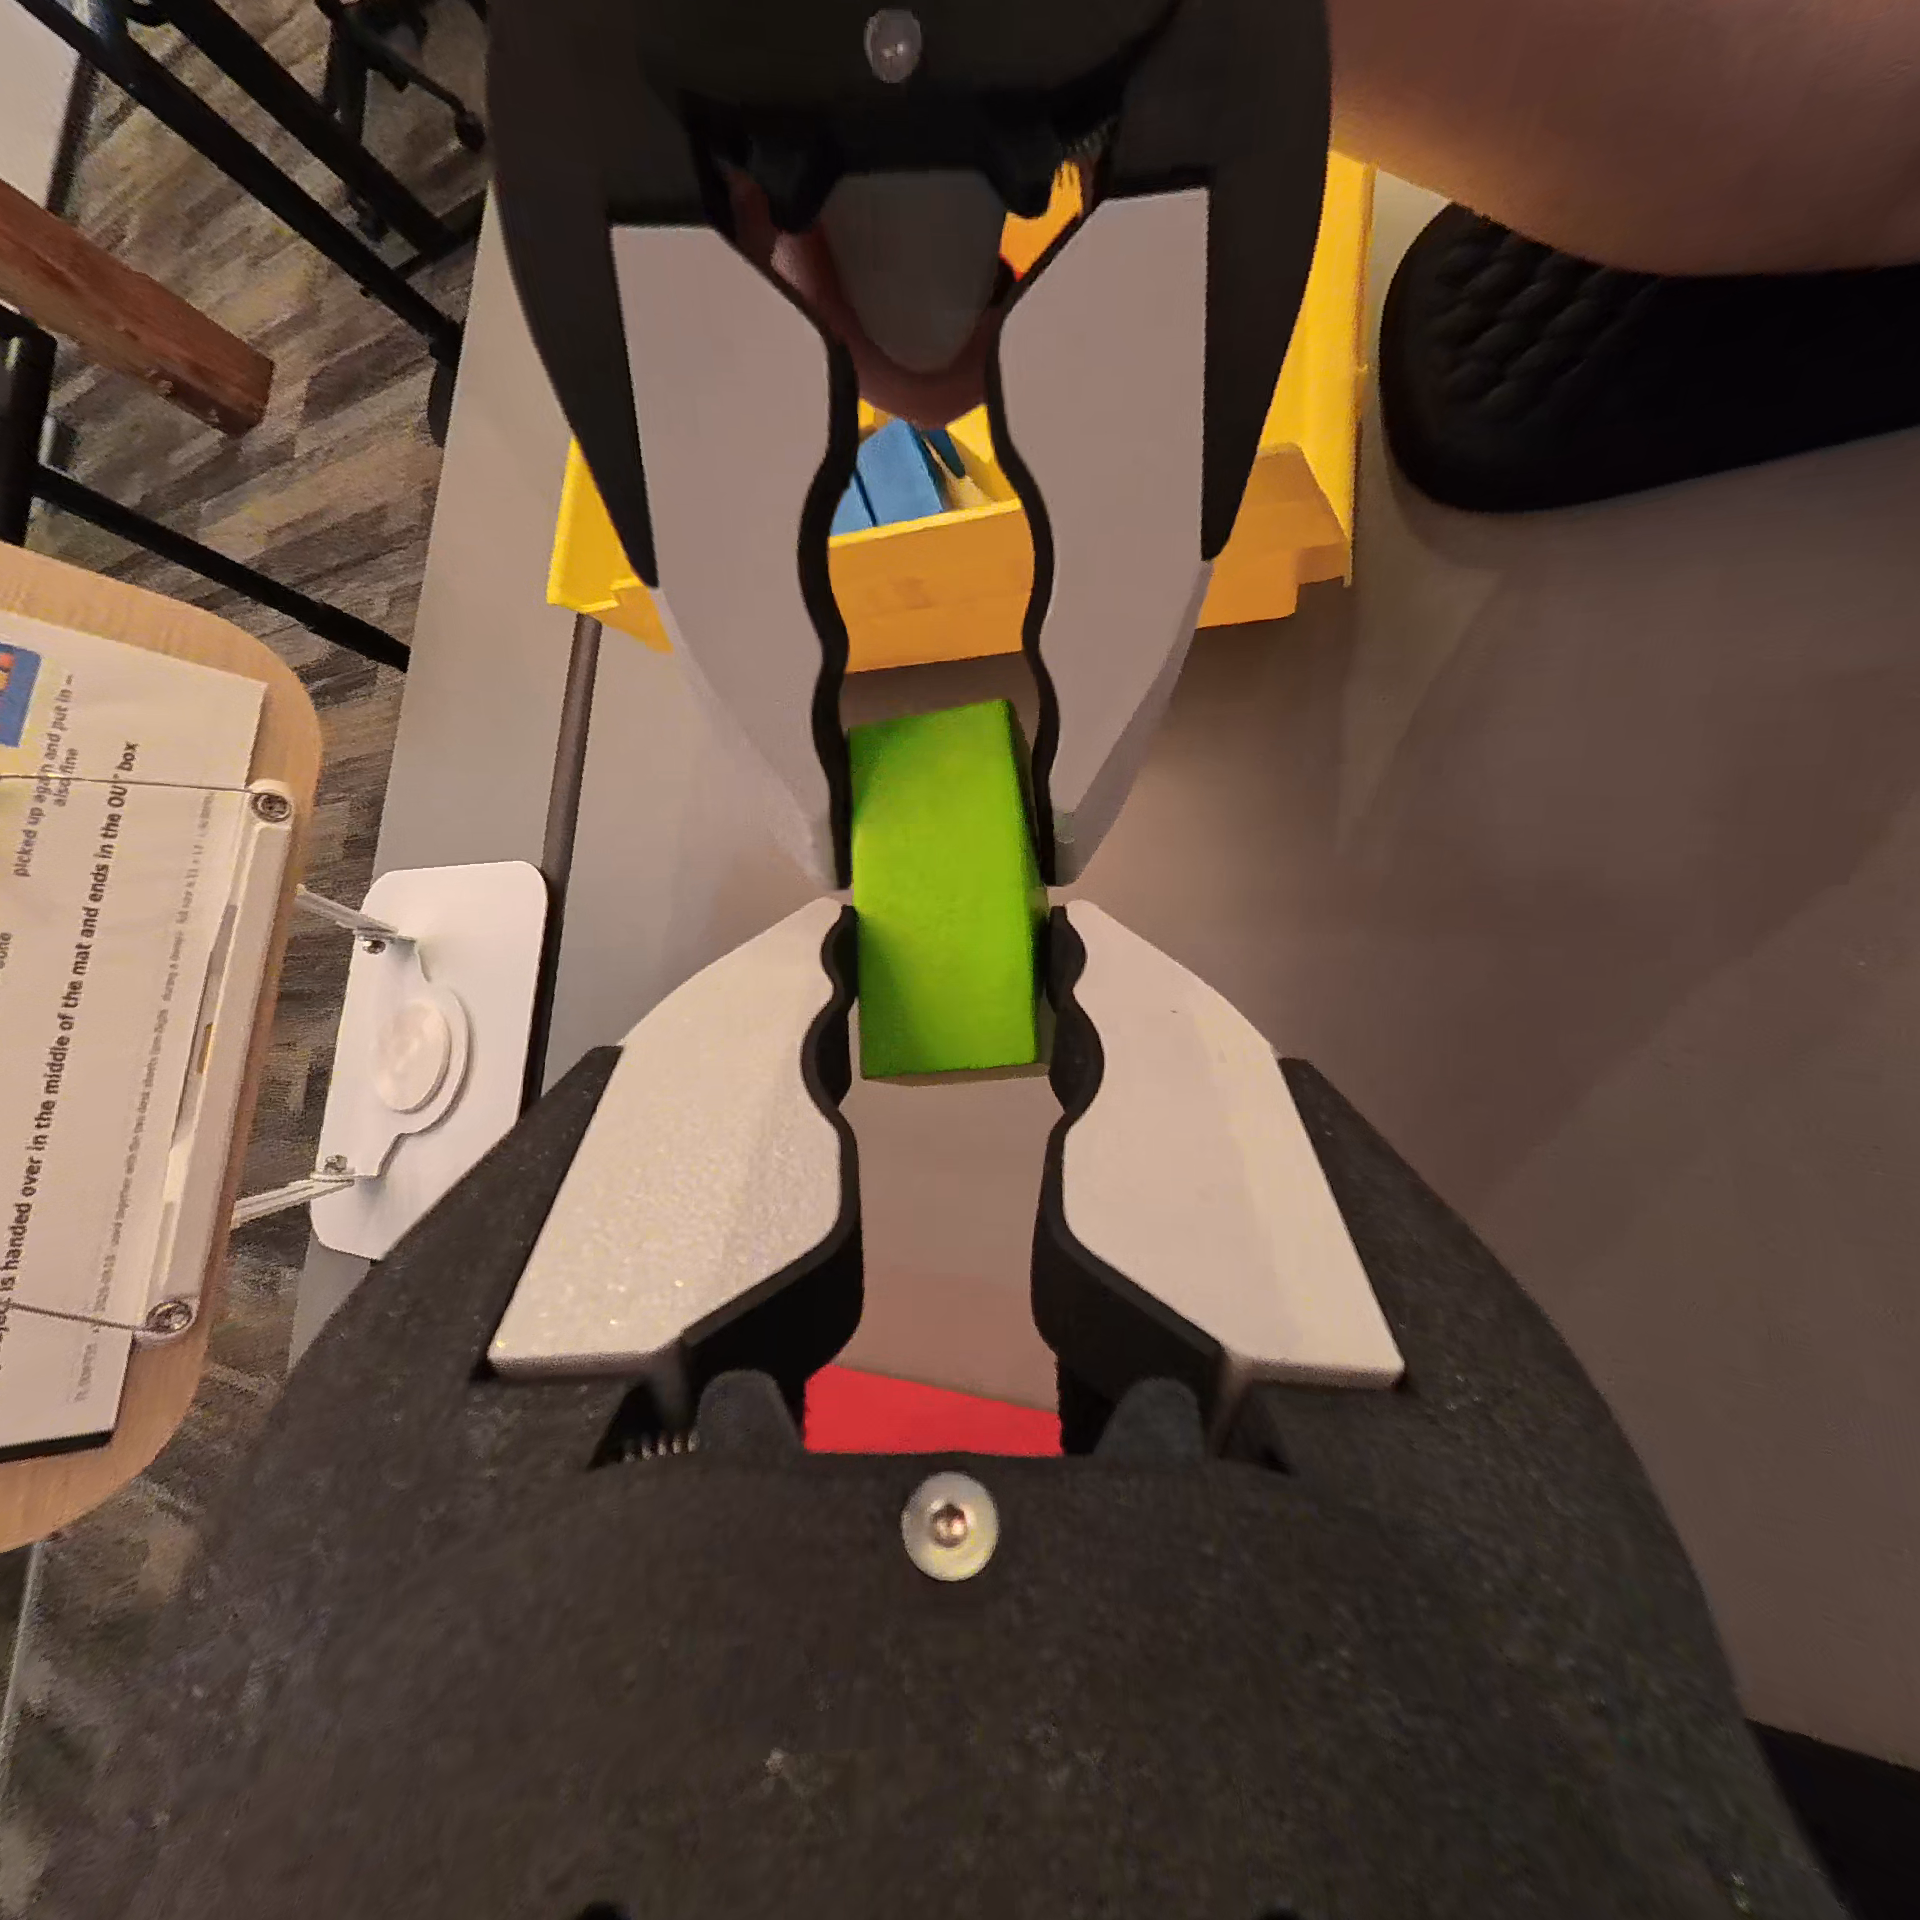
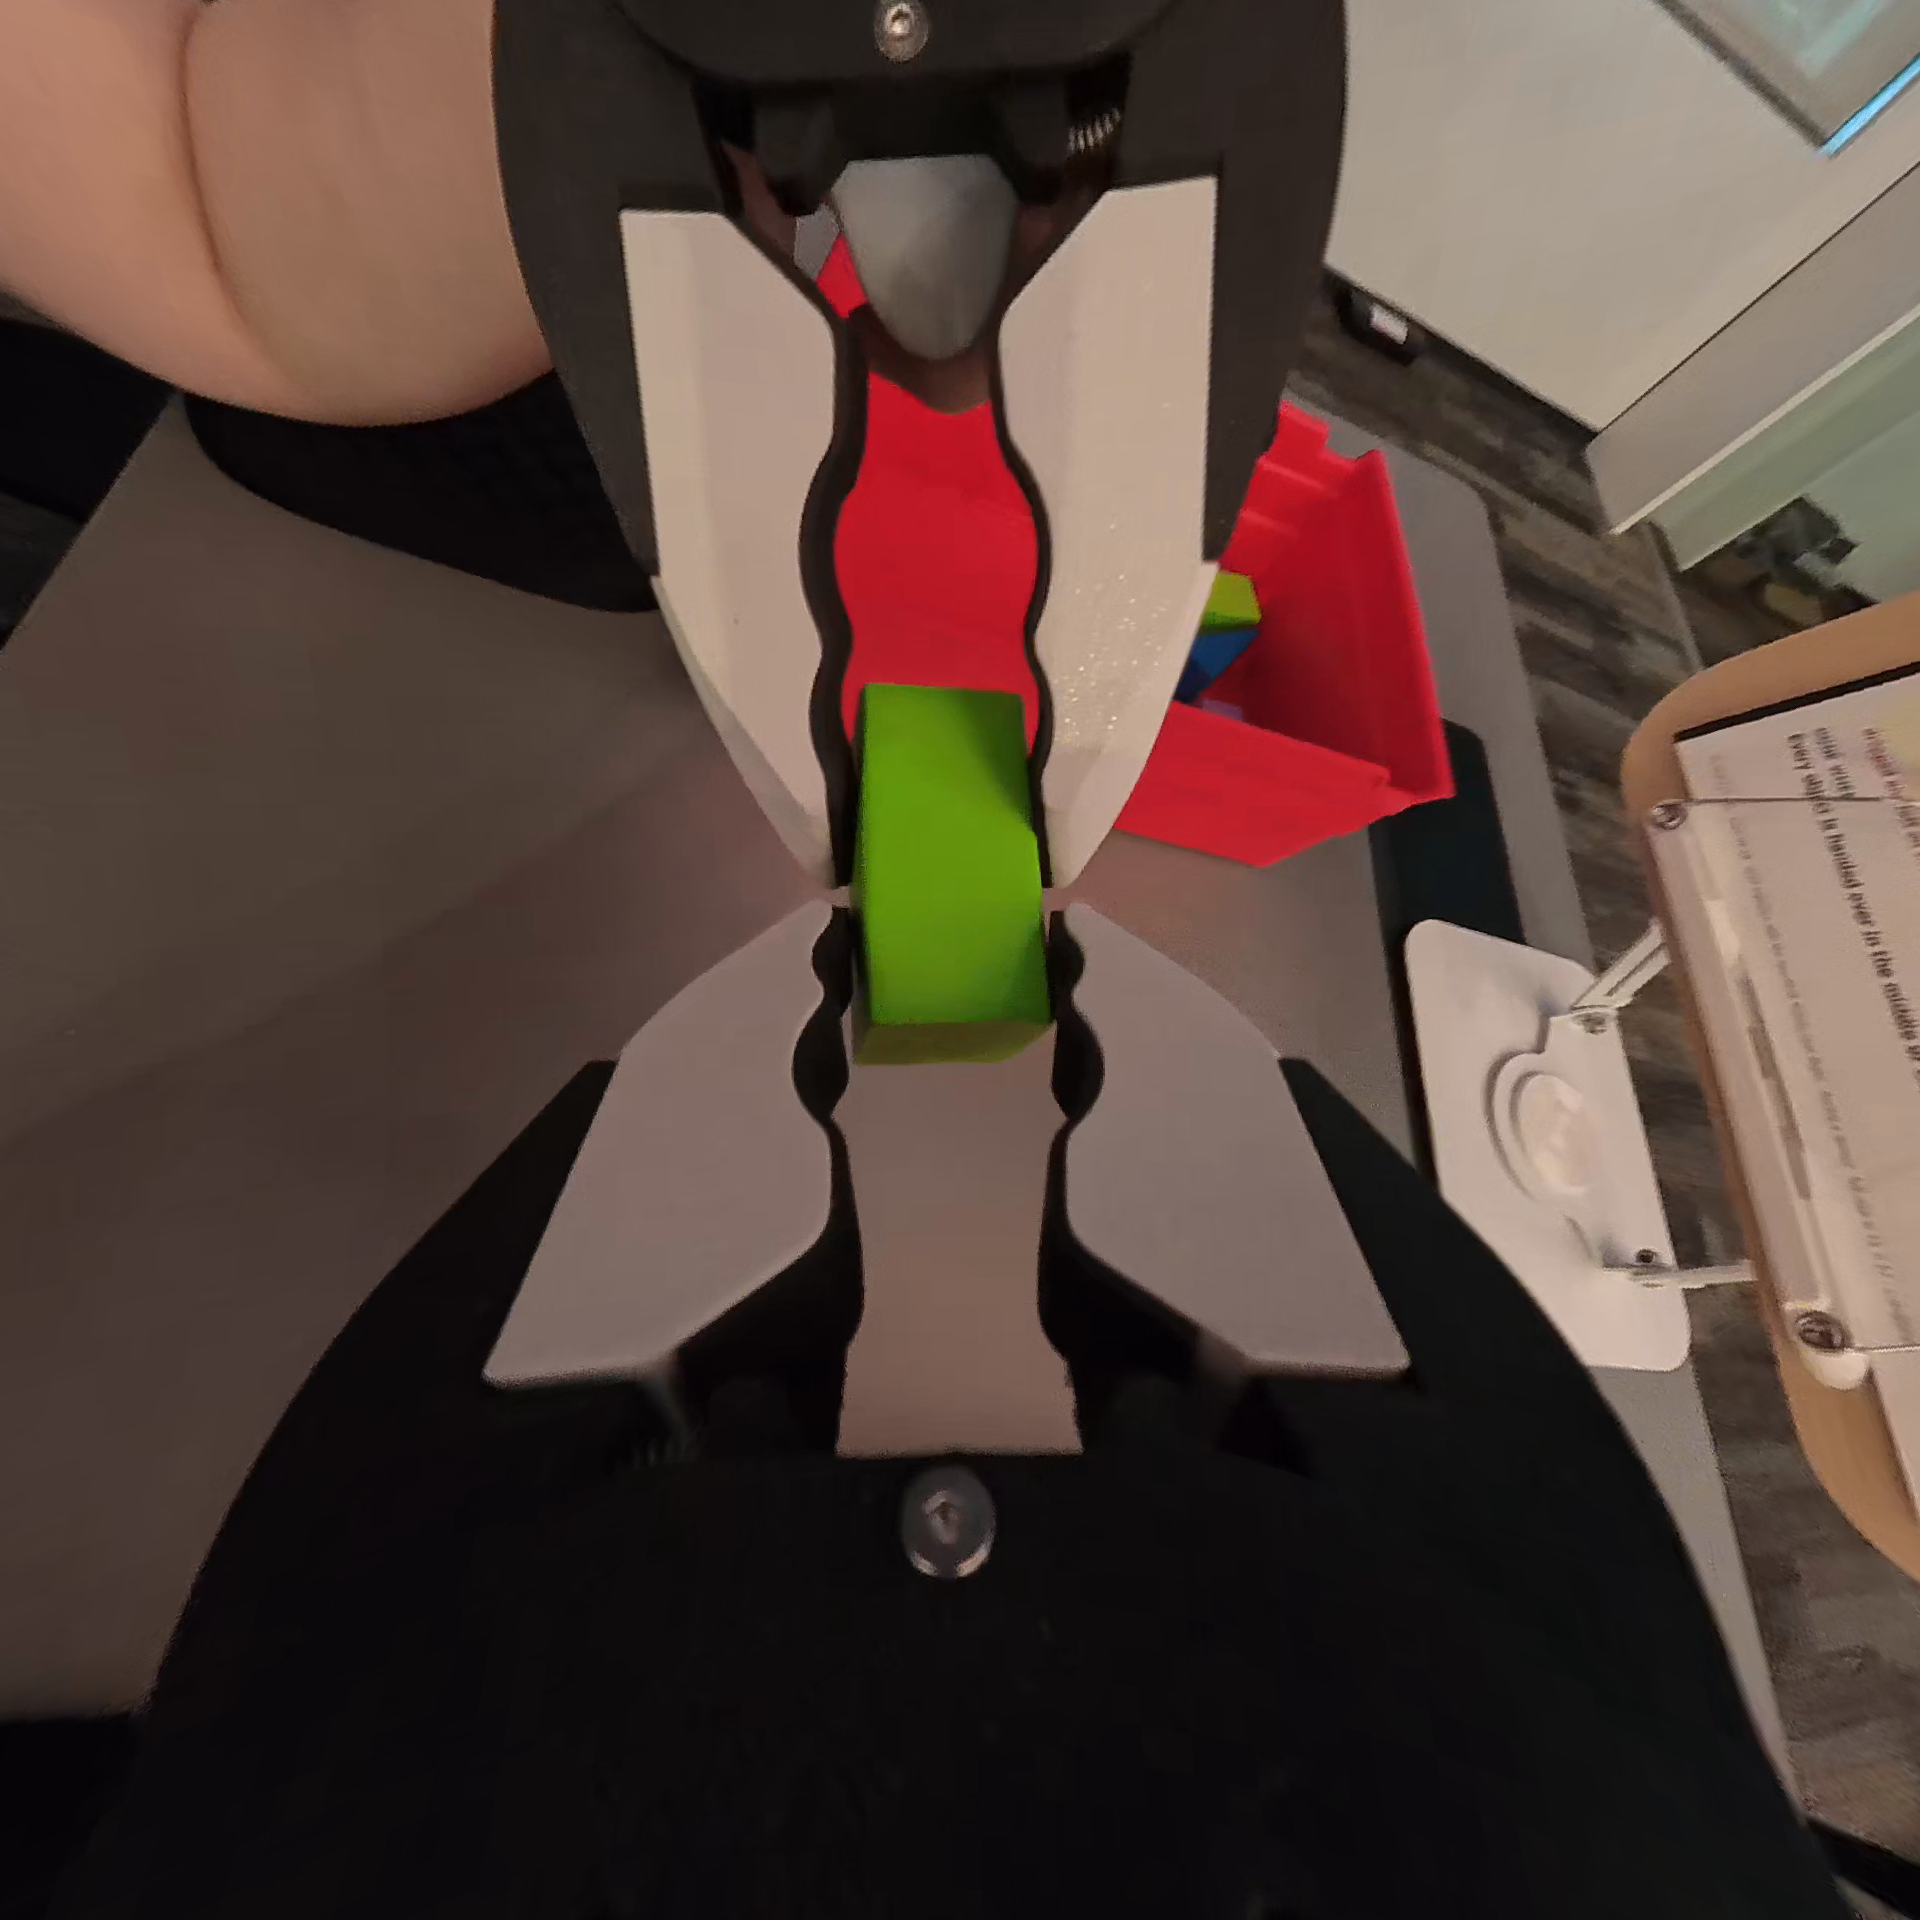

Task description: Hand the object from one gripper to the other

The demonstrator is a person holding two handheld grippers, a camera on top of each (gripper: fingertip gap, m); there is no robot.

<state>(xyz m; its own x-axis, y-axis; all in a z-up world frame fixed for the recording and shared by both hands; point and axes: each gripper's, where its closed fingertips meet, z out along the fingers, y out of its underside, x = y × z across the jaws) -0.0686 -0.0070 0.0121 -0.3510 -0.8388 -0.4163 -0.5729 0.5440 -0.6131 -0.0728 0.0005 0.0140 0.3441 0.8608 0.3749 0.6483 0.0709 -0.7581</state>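
A bright green block [image 1: 945, 914] hangs in the air above the grey table [image 1: 1507, 935], held end to end between the two grippers, which face each other tip to tip. My left gripper [image 1: 948, 930] reaches in from the bottom of the left wrist view, its pads pressed on the block's near half. My right gripper [image 1: 940, 852] comes from the top and clamps the far half. In the right wrist view the green block [image 2: 945, 894] sits the same way: my right gripper [image 2: 945, 930] is at the bottom and the left gripper [image 2: 940, 852] is opposite.
A yellow bin [image 1: 935, 603] holding blue blocks stands behind the right gripper. A red bin [image 2: 1340, 686] with green and blue blocks stands behind the left gripper. A wooden board with a printed sheet [image 1: 114, 935] and a white bracket [image 1: 436, 1049] lie off the table's edge.
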